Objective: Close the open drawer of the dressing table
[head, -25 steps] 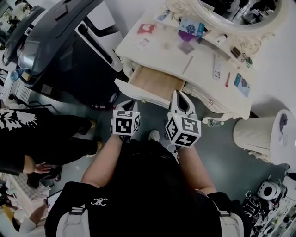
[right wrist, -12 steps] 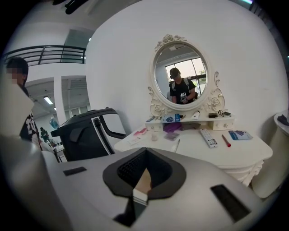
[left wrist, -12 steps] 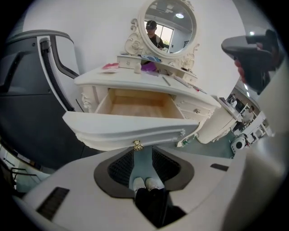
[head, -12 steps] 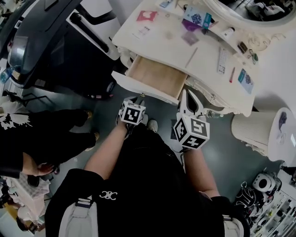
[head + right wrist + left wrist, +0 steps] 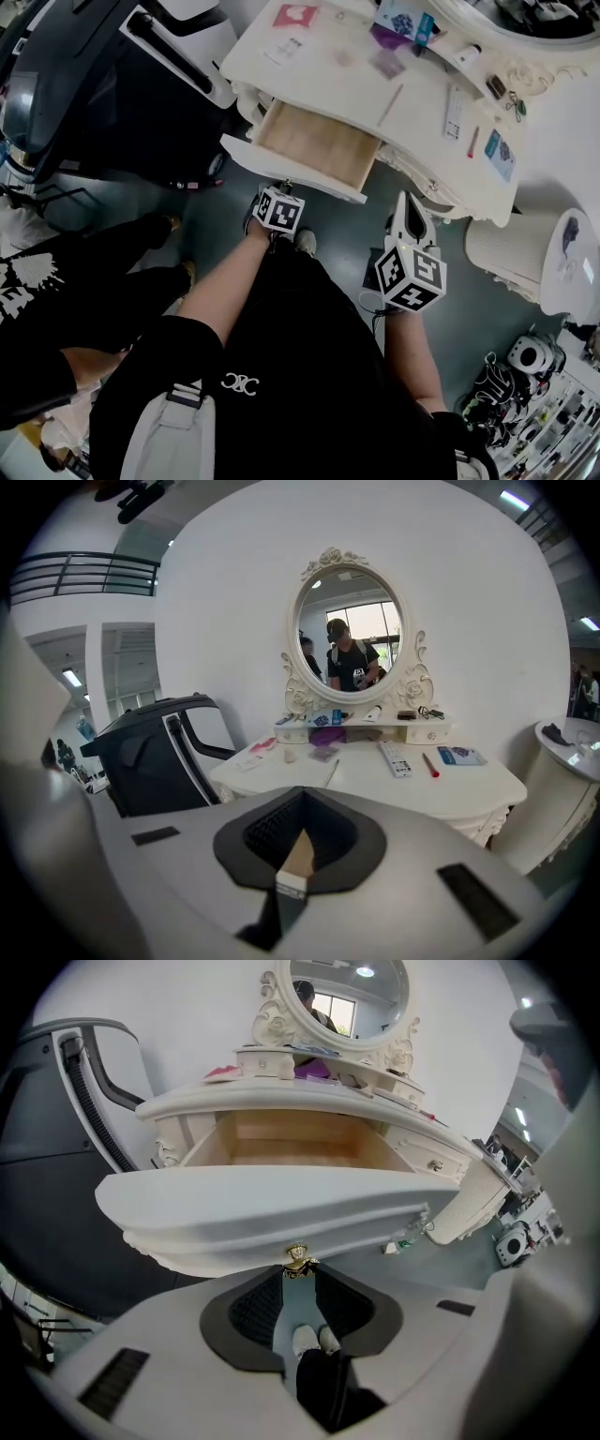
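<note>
A: Where is the drawer?

B: The cream-white drawer with the pale wood inside [image 5: 314, 145] stands pulled well out of the ornate white dressing table [image 5: 412, 122]; nothing lies in the part that shows.

A: Grippers?

B: The left gripper [image 5: 298, 1283] sits at the middle of the curved drawer front; its jaws are drawn narrow, and the small gold knob [image 5: 298, 1258] is caught right at their tips (a tip-only hold, as I read it). The right gripper [image 5: 410, 202] hangs well apart from the drawer, to its right, in front of the table's edge; jaws pressed together, nothing from the table between them.

A: What could go wrong?

B: First, the pinch; the knob is small and glossy and held only at the tips, so a push with any sideways lean may slip the jaws off it and scrape the painted front. Second, skew; one contact point on a wide front, so an off-axis shove could rack the drawer and jam it part-way. Third, force; a hard shove may slam it and jolt the white remote control [image 5: 454, 112] and the red pen [image 5: 473, 142] on top.

A: The idle gripper?

B: Low risk where it is; if it drifts left it could clip the drawer's corner.
</note>
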Action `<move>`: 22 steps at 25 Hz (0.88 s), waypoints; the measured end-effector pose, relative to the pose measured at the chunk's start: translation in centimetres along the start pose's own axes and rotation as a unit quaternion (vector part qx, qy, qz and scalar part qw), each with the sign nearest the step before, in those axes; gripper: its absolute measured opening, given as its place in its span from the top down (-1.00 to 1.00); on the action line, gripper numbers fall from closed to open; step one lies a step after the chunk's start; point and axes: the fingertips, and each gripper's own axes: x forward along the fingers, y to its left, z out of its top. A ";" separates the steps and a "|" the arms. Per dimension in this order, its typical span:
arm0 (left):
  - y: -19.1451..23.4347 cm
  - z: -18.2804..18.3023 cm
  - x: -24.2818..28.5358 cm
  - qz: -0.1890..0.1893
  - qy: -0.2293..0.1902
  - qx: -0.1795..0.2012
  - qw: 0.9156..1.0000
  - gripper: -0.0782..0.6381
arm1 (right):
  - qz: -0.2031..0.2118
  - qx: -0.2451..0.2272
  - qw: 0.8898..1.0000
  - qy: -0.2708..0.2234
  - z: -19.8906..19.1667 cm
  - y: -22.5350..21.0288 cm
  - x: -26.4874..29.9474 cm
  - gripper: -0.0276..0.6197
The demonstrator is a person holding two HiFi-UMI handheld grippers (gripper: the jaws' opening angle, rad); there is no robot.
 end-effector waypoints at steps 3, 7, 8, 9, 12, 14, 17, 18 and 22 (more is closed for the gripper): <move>0.3 0.3 0.2 0.003 0.002 -0.001 1.000 0.48 | -0.007 0.004 1.000 0.001 0.0 -0.3 -0.1 0.89; 0.4 1.4 0.9 -0.002 0.009 0.005 1.000 0.48 | -0.017 0.005 1.000 -0.007 0.5 -0.8 -0.5 0.89; 0.4 1.8 1.1 -0.003 0.009 0.005 1.000 0.48 | -0.020 0.005 1.000 -0.009 0.6 -0.9 -0.6 0.89; 0.4 2.2 1.3 -0.004 0.009 0.006 1.000 0.48 | -0.023 0.005 1.000 -0.011 0.8 -1.1 -0.8 0.89; 0.6 3.6 2.0 -0.002 0.005 0.009 1.000 0.48 | -0.037 0.008 0.999 -0.014 1.0 -2.0 -1.3 0.89; 0.7 4.6 2.6 -0.001 -0.001 0.012 1.000 0.48 | -0.050 0.012 0.999 -0.016 1.1 -2.8 -1.7 0.89; 0.7 6.2 3.5 -0.001 -0.009 0.015 1.000 0.48 | -0.069 0.017 0.997 -0.020 1.1 -4.1 -2.4 0.89; 0.7 6.8 3.9 -0.003 -0.012 0.017 1.000 0.48 | -0.076 0.019 0.997 -0.021 1.1 -4.5 -2.7 0.89; 1.0 9.2 5.1 -0.012 -0.021 0.026 0.999 0.48 | -0.098 0.025 0.995 -0.021 1.1 -5.8 -3.2 0.89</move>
